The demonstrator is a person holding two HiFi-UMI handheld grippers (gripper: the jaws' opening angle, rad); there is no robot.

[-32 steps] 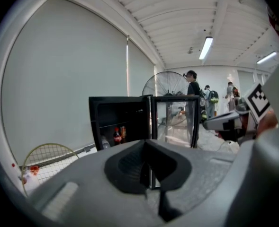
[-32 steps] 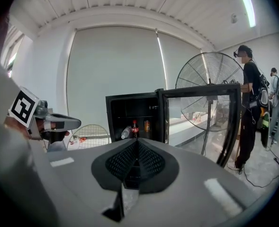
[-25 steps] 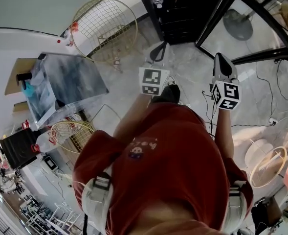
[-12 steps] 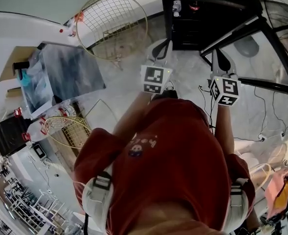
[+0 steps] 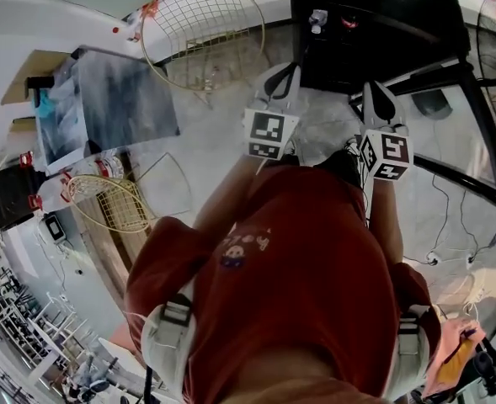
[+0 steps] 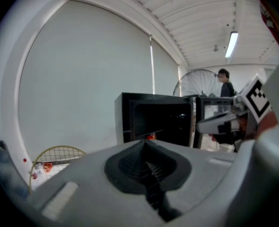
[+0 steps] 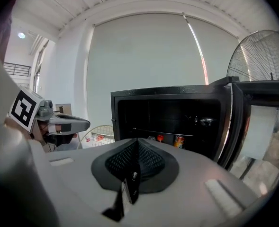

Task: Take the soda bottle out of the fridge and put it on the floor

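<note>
Fridge (image 7: 172,96): black, its door (image 7: 236,122) standing open on its right side. Soda bottle (image 7: 160,138), judged to be the red-capped item: sitting on the shelf inside the fridge, untouched. Left hand-held gripper (image 5: 281,78) and right hand-held gripper (image 5: 380,103): both pointing at the fridge opening, jaws pressed together, carrying nothing. Remaining steps: reaching in, gripping, lifting out, setting on the floor (image 5: 222,133). Clearance: bare floor lying before the fridge; round wire frame (image 5: 201,32) leaning near its left; open door edge bounding the reach on its right.
</note>
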